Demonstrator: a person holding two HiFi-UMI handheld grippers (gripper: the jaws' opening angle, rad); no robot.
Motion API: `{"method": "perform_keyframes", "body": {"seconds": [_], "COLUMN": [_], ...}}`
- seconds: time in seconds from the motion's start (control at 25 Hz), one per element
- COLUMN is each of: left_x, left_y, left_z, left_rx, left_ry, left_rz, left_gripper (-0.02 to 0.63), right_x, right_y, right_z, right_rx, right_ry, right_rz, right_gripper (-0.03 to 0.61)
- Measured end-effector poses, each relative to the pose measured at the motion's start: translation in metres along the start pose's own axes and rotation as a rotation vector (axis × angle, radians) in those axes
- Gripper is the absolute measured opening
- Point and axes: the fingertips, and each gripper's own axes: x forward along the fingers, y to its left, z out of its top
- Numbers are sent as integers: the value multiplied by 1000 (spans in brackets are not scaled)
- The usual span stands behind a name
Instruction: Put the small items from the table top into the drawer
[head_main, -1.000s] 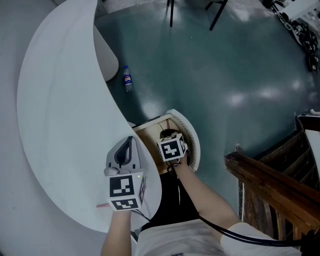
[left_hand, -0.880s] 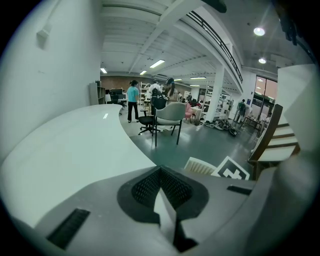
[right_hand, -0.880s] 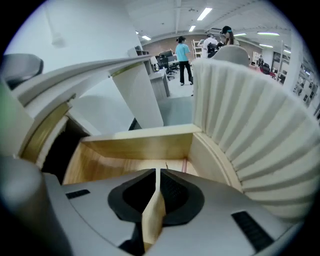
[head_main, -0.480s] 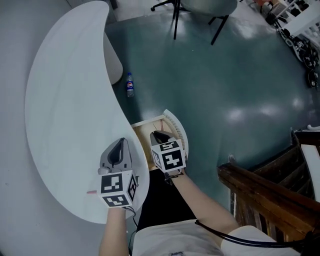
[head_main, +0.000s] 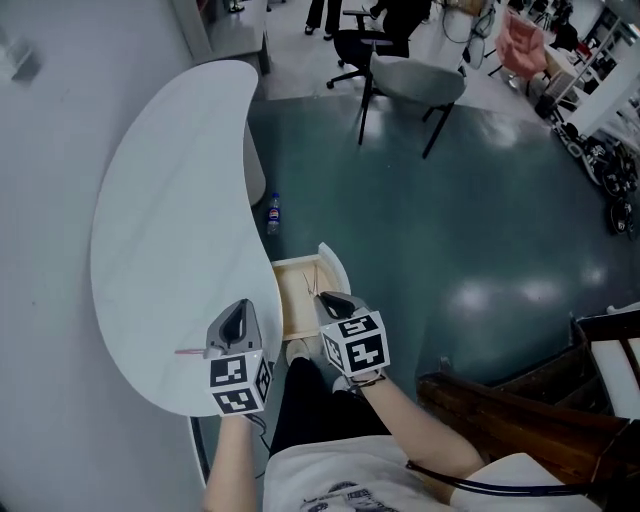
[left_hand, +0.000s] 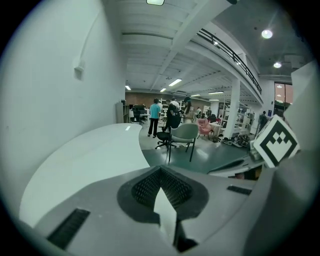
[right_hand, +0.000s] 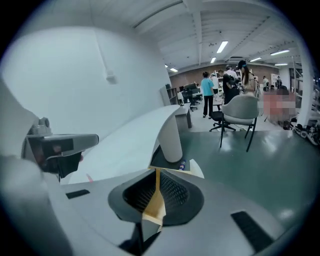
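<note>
A white curved table (head_main: 170, 220) has a wooden drawer (head_main: 298, 292) pulled open at its near edge. My right gripper (head_main: 333, 300) hangs above the drawer's near end, its jaws shut with nothing between them; in the right gripper view (right_hand: 157, 172) only the drawer's wood shows through the slit. My left gripper (head_main: 236, 316) is over the table's near end, also shut and empty (left_hand: 161, 172). A thin red stick-like item (head_main: 190, 351) lies on the table just left of the left gripper. The drawer's inside is largely hidden by the right gripper.
A plastic bottle (head_main: 273, 213) lies on the green floor beside the table's leg. A grey chair (head_main: 415, 85) stands farther off, with people beyond it. Dark wooden furniture (head_main: 520, 400) is at the lower right.
Both grippers have risen, the right one lifting up out of the drawer. The head view has tilted up, so more of the room and table shows.
</note>
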Motion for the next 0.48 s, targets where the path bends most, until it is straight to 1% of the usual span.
{"method": "perform_keyframes", "body": {"seconds": [0.24,0.4,0.48], "left_x": [-56,-98,-116], "left_y": [-9,-8,-5], "left_z": [23,47,52], "left_rx": [-2,-6,-16], "left_ry": [-57,-108,-133], "left_rz": [58,106,130], "left_gripper": [25,23,25], "right_x": [-59,-96,-108], "right_y": [36,73,93], "right_z": [35,70,78], "right_rx": [-83,-138,-164], "right_ry": [-80,-155,-181], "right_rz": [49,115,156], "right_gripper": [38,38,38]}}
